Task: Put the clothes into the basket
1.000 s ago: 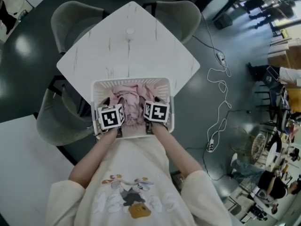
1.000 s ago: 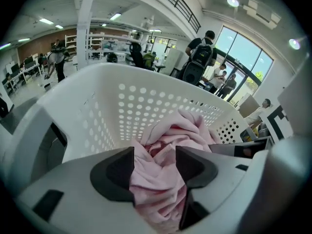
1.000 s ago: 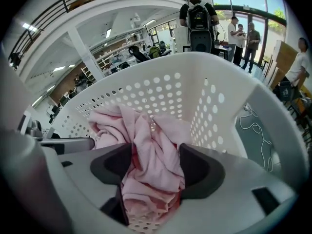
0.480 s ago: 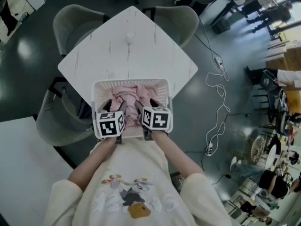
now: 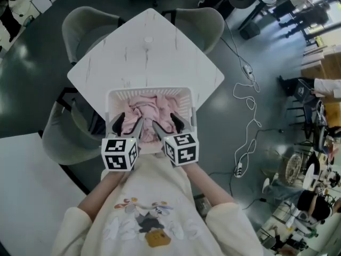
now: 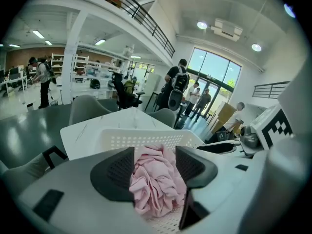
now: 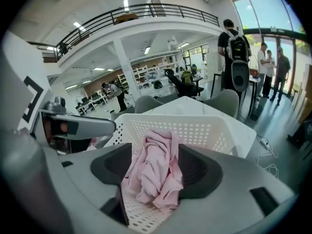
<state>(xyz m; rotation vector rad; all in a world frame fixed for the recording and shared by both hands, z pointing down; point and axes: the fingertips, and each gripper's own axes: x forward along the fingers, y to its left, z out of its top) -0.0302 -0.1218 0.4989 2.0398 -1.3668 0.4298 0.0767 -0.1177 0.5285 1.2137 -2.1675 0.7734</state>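
A white perforated basket (image 5: 149,92) stands at the near edge of the table, and crumpled pink clothes (image 5: 151,111) lie inside it. My left gripper (image 5: 128,126) and right gripper (image 5: 168,127) hover side by side over the basket's near rim, both open. In the left gripper view the pink clothes (image 6: 156,184) show beyond the spread jaws of the left gripper (image 6: 153,155), down in the basket (image 6: 146,139). The right gripper view shows the same: the clothes (image 7: 155,174) lie in the basket (image 7: 195,128), past the open right gripper (image 7: 154,152). Neither gripper holds anything.
The basket sits on a white marbled square table (image 5: 160,47) with a small round white object (image 5: 147,39) near its far corner. Grey chairs (image 5: 85,25) (image 5: 205,20) (image 5: 58,137) ring it. A cable with a power strip (image 5: 248,111) trails on the floor to the right. Another white tabletop (image 5: 26,196) lies lower left.
Both grippers have drawn back and up from inside the basket toward the person. The pink clothes have stayed in the basket.
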